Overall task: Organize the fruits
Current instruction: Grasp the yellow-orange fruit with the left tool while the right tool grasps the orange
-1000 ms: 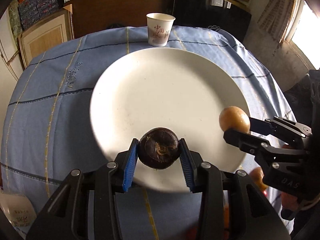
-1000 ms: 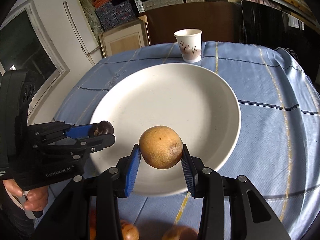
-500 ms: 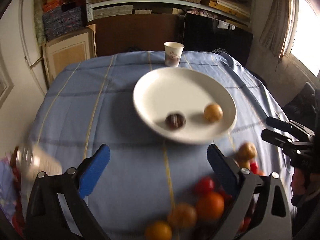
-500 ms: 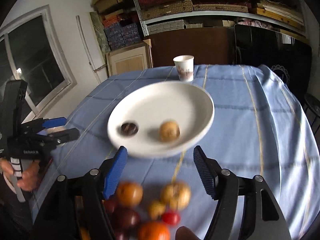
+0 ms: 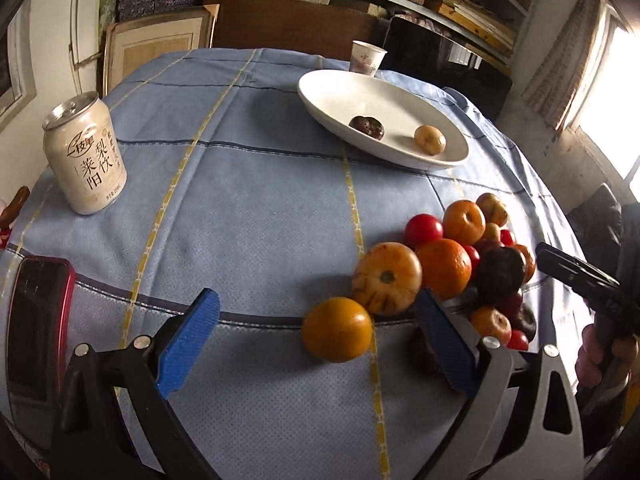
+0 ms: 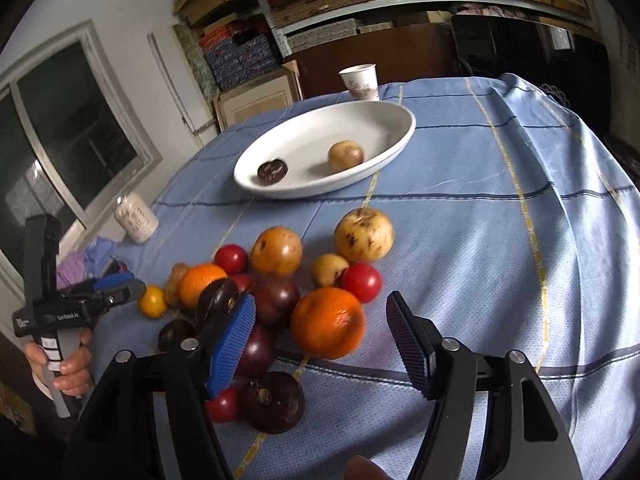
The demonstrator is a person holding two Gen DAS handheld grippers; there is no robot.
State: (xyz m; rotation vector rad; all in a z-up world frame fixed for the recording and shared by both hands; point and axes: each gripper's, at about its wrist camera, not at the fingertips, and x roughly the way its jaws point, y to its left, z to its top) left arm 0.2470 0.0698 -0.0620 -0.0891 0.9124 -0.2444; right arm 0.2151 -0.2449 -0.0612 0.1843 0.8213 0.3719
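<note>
Beside fruit pile [image 5: 452,264]: can [image 5: 85,155], phone [image 5: 34,322]

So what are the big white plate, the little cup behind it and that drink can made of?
The white plate looks like glazed ceramic: smooth, glossy, thick rim. The cup seems to be paper: matte, thin rolled lip, printed side. The drink can is probably aluminium: silvery pull-tab top above a printed cream label.

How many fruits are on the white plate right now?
2. A dark brown fruit lies toward the white plate's left side in the right wrist view, and a tan round fruit sits apart to its right. Nothing else shows on it.
</note>
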